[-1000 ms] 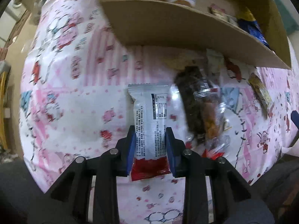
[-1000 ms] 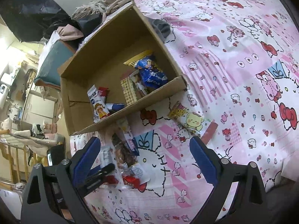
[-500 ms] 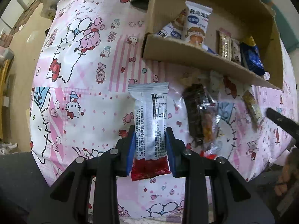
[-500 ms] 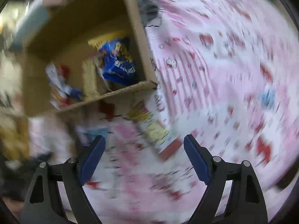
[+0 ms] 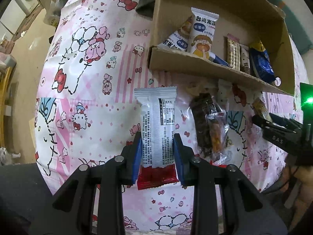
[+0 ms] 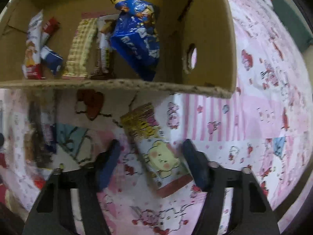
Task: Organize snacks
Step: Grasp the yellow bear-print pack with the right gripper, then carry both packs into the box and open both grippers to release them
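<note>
A: While the left wrist view is up, how many packets can you count?

B: One silver packet (image 5: 157, 125) with a red end, pinched between the left gripper (image 5: 157, 152)'s two blue pads, its back print too small to read. At two o'clock from it, two clear packets (image 5: 208, 125) of dark and orange snacks lie on the pink cartoon sheet (image 5: 82, 90). In the cardboard box (image 5: 215, 68) at one o'clock I count about six: a white packet (image 5: 203, 33) printed "台湾米", another white and blue one leaning beside it, two slim bars, a blue bag (image 5: 261, 64), and a small blue-ended piece. The right gripper (image 5: 273, 125) enters at three o'clock, marked "DAS"; its jaws cannot be judged here.

A: And the right wrist view?

B: Blurred. The right gripper (image 6: 150, 162)'s jaws are spread, one on each side of a single yellow packet (image 6: 156, 152) with a cartoon bear, not touching it. The box at twelve o'clock holds about six packets, the blue bag (image 6: 137, 43) largest; its writing is unreadable. More packets lie at nine o'clock, uncountable.
</note>
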`<action>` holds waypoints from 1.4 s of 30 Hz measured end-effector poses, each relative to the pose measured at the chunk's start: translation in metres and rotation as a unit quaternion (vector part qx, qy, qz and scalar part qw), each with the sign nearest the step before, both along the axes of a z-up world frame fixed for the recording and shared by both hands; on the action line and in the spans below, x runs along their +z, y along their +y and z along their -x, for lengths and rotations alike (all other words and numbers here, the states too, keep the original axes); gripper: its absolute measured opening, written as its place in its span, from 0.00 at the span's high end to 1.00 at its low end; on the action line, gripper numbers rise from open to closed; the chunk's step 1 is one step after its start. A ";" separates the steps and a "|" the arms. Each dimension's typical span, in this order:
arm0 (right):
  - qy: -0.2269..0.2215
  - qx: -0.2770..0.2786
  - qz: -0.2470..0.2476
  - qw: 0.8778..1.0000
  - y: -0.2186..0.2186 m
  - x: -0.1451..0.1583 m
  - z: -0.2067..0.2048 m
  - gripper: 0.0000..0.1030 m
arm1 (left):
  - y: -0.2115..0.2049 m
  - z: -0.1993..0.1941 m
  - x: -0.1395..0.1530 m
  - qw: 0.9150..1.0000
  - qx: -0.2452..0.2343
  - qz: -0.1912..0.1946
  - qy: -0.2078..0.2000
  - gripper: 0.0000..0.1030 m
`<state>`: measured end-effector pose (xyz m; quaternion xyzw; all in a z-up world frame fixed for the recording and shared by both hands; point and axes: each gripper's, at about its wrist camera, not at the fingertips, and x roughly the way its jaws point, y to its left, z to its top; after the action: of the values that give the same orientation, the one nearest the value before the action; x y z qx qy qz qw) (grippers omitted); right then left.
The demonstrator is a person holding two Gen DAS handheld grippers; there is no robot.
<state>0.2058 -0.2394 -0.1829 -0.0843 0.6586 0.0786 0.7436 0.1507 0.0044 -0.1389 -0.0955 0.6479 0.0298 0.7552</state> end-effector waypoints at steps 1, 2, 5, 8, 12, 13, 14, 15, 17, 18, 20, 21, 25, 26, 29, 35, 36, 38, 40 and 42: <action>-0.002 0.003 0.005 1.000 0.000 0.002 0.001 0.75 | 0.001 0.000 0.000 1.000 0.000 -0.002 -0.001 0.74; -0.003 0.010 0.008 1.000 0.000 0.003 0.004 0.74 | 0.000 0.000 0.000 1.000 0.001 -0.004 -0.001 0.74; 0.012 0.006 -0.032 0.999 -0.001 0.009 0.012 0.74 | 0.004 -0.001 -0.002 1.000 0.005 -0.011 -0.001 0.74; 0.007 0.018 -0.035 0.999 0.004 0.016 0.023 0.74 | 0.007 -0.002 -0.003 1.000 0.009 -0.016 -0.001 0.74; 0.000 0.025 -0.067 0.997 0.013 0.033 0.042 0.74 | 0.009 0.000 -0.004 1.000 0.008 -0.020 -0.001 0.74; -0.001 0.027 -0.080 0.996 0.015 0.039 0.046 0.74 | 0.008 -0.001 -0.005 1.000 0.008 -0.022 -0.002 0.74; 0.000 0.027 -0.088 0.996 0.015 0.041 0.049 0.74 | 0.007 0.000 -0.005 1.000 0.008 -0.023 -0.004 0.74; 0.001 0.026 -0.101 0.995 0.016 0.045 0.054 0.74 | 0.008 0.000 -0.004 1.000 0.008 -0.024 -0.005 0.74; 0.004 0.027 -0.123 0.992 0.020 0.050 0.064 0.74 | 0.009 0.000 -0.003 1.000 0.010 -0.026 -0.007 0.74; 0.004 0.028 -0.130 0.991 0.023 0.053 0.069 0.74 | 0.010 0.000 -0.003 1.000 0.011 -0.027 -0.008 0.74; 0.004 0.033 -0.141 0.989 0.028 0.056 0.079 0.74 | 0.013 0.001 -0.003 0.999 0.014 -0.029 -0.009 0.74; 0.001 0.038 -0.149 0.988 0.032 0.060 0.083 0.74 | 0.014 0.001 -0.003 0.999 0.015 -0.030 -0.009 0.74; -0.009 0.054 -0.187 0.981 0.045 0.062 0.092 0.74 | 0.016 0.004 0.002 0.999 0.029 -0.027 -0.021 0.74; -0.015 0.054 -0.196 0.979 0.046 0.062 0.091 0.74 | 0.017 0.005 0.005 0.999 0.032 -0.026 -0.023 0.74; -0.039 0.054 -0.230 0.971 0.045 0.077 0.090 0.74 | 0.016 0.012 0.026 0.999 0.034 -0.001 -0.037 0.74; -0.103 0.046 -0.292 0.950 0.033 0.116 0.086 0.74 | 0.015 0.018 0.077 0.995 0.026 -0.009 -0.101 0.74; -0.115 0.043 -0.301 0.946 0.031 0.122 0.085 0.74 | 0.016 0.017 0.082 0.994 0.027 -0.009 -0.107 0.74; -0.134 0.038 -0.317 0.938 0.023 0.132 0.083 0.74 | 0.022 0.009 0.089 0.993 0.028 -0.011 -0.116 0.74; -0.156 0.030 -0.335 0.929 0.018 0.142 0.081 0.74 | 0.024 0.005 0.098 0.991 0.026 -0.018 -0.128 0.74; -0.173 0.023 -0.345 0.922 0.013 0.147 0.080 0.74 | 0.024 0.000 0.105 0.990 0.020 -0.027 -0.139 0.74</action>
<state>0.1262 -0.2261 -0.0355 0.1506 0.4493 0.3022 0.8271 0.1505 0.0281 -0.0338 -0.0917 0.5338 0.0486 0.8392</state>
